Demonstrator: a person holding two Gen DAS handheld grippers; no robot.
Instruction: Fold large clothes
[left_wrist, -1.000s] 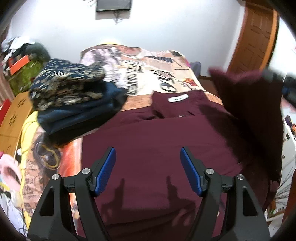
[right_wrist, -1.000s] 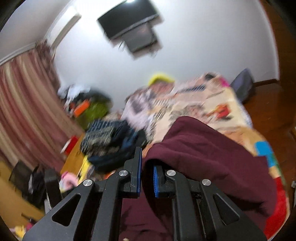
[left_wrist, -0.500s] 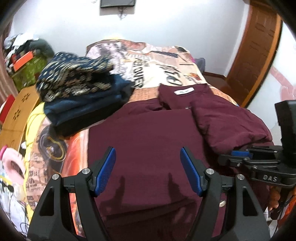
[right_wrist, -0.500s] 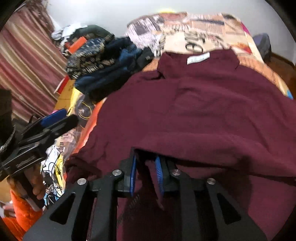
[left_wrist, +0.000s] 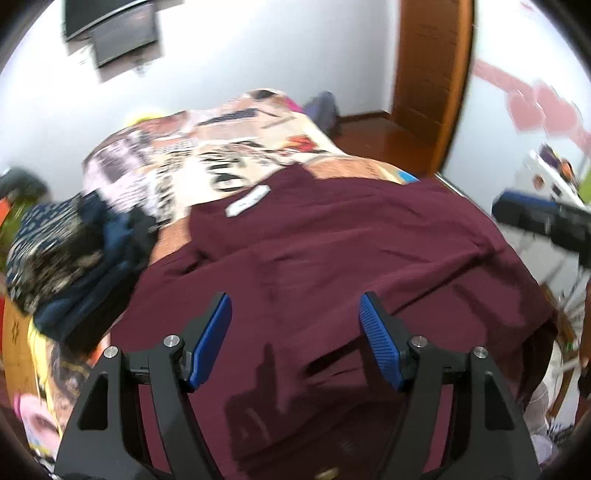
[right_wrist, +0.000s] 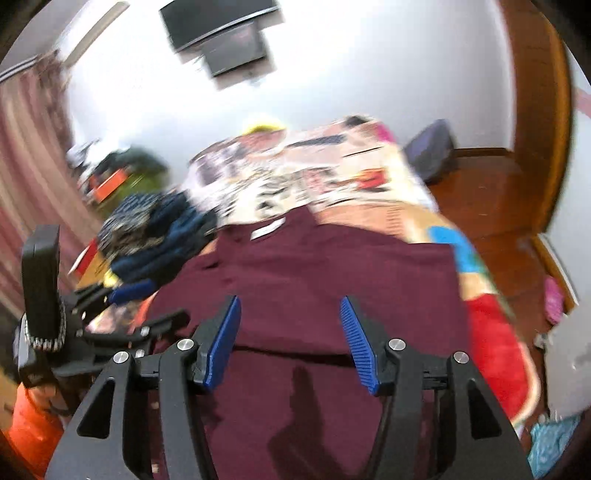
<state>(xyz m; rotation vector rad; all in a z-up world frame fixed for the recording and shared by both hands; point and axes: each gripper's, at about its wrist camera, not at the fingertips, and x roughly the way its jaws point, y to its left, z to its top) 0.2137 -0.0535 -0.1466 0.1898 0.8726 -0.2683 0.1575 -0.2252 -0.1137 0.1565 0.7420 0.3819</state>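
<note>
Lying spread on the bed (right_wrist: 491, 354), maroon garment (left_wrist: 332, 251) is showing a near fold; left gripper (left_wrist: 295, 332) and right gripper (right_wrist: 290, 332) are hovering, jaws apart, empty.

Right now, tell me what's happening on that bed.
A person with two handheld grippers is folding a maroon garment spread on the bed. The left gripper and right gripper are both open above it, holding nothing. A pile of dark clothes sits beside it.
</note>
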